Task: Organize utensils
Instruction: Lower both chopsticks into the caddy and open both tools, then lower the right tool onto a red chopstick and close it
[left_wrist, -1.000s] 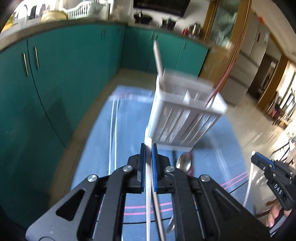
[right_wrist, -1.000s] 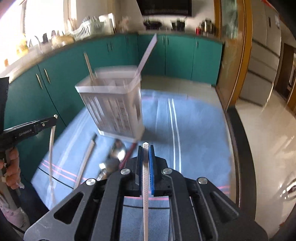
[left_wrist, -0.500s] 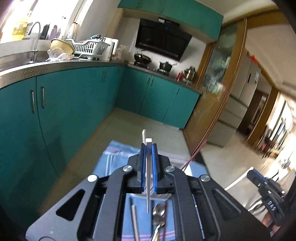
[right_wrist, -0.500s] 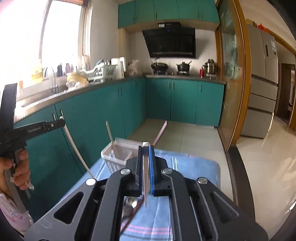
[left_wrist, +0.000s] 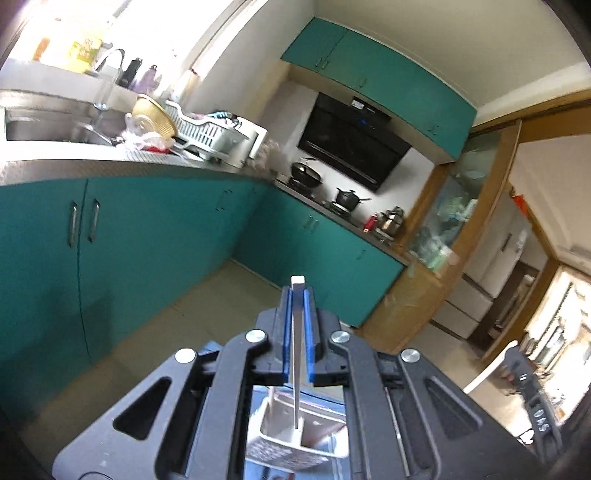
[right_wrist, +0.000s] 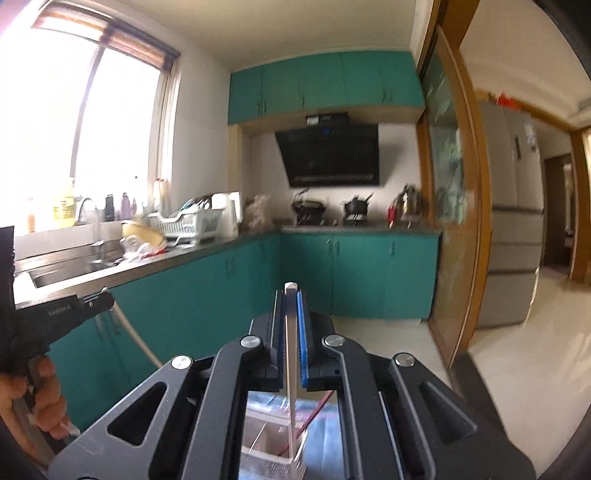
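Note:
My left gripper (left_wrist: 296, 295) is shut on a thin white chopstick (left_wrist: 295, 350), whose lower end hangs over the white slotted utensil caddy (left_wrist: 284, 448) at the bottom of the left wrist view. My right gripper (right_wrist: 291, 295) is shut on a second white chopstick (right_wrist: 290, 369) that reaches down to the caddy (right_wrist: 266, 461), where a red chopstick (right_wrist: 314, 413) leans. Each gripper shows in the other's view: the right one (left_wrist: 532, 395) at the right edge, the left one (right_wrist: 74, 306) at the left with a hand (right_wrist: 40, 398) on its grip. Whether either chopstick tip is inside the caddy I cannot tell.
A blue cloth (right_wrist: 321, 432) lies under the caddy. Teal cabinets (left_wrist: 155, 236) run along the left and far walls, with a sink and dish rack (left_wrist: 207, 125) on the counter. A range hood (right_wrist: 332, 155), stove pots and a fridge (right_wrist: 513, 236) stand beyond.
Both grippers have risen and tilted upward with their chopsticks. The caddy has slid from the middle of each view to the bottom edge, and the spoons on the cloth have gone out of sight.

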